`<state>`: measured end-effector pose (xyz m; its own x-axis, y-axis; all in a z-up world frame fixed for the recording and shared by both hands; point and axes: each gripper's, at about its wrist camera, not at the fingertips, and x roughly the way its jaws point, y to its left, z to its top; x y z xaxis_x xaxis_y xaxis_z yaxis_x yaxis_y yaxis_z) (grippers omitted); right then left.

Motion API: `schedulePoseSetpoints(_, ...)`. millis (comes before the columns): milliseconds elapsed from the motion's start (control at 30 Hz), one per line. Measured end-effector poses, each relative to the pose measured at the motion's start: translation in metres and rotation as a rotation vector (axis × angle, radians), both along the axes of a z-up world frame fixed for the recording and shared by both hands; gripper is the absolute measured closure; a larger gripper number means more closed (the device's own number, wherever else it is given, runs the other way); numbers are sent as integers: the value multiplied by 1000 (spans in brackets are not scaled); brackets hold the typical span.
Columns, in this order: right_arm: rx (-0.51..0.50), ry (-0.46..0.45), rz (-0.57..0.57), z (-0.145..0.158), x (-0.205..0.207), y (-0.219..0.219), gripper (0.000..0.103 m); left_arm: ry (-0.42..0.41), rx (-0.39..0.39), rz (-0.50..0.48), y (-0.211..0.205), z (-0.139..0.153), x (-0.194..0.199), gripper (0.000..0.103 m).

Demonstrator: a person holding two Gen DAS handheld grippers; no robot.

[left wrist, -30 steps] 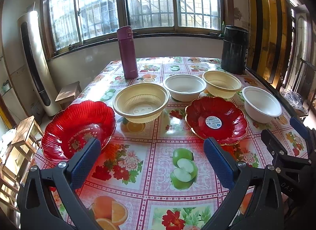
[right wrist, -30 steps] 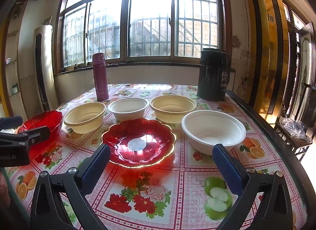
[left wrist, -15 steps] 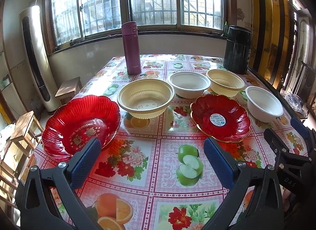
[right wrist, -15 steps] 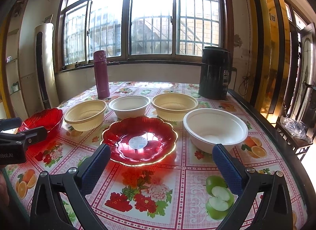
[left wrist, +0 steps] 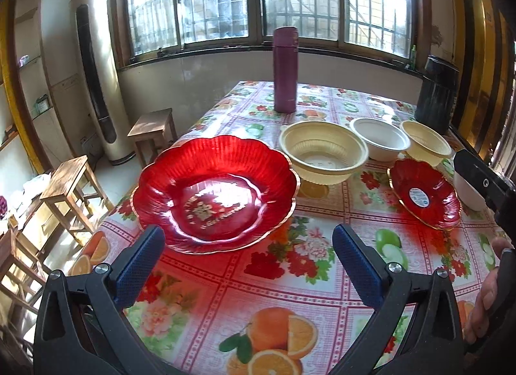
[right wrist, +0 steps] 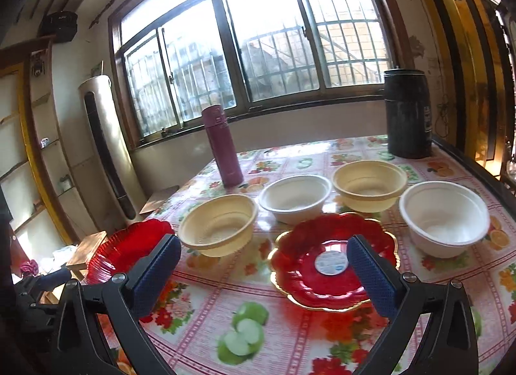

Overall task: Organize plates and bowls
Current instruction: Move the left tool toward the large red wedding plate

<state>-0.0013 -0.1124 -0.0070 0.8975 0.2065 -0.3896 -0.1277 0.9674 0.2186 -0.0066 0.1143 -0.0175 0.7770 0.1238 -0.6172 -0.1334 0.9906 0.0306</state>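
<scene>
A large red scalloped plate lies at the table's left edge, just ahead of my open, empty left gripper. A smaller red plate with a round sticker lies mid-table, under my open, empty right gripper; it also shows in the left wrist view. Behind them stand two cream bowls and two white bowls. The large red plate shows partly in the right wrist view.
A tall magenta flask and a black kettle stand at the far side of the fruit-patterned tablecloth. Wooden stools and a standing air conditioner are left of the table.
My left gripper has swung left and closer to the large red plate, which now fills its view. My right gripper has turned left, so the sticker plate sits under its right finger.
</scene>
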Motion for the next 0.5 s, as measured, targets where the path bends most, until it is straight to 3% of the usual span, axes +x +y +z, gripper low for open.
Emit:
schedulePoseSetpoints(233, 2, 84, 119, -9, 27, 72, 0, -3, -27, 141, 59, -5, 1, 0)
schedulePoseSetpoints(500, -86, 116, 173, -23, 37, 121, 0, 2, -49, 197, 90, -9, 3, 0)
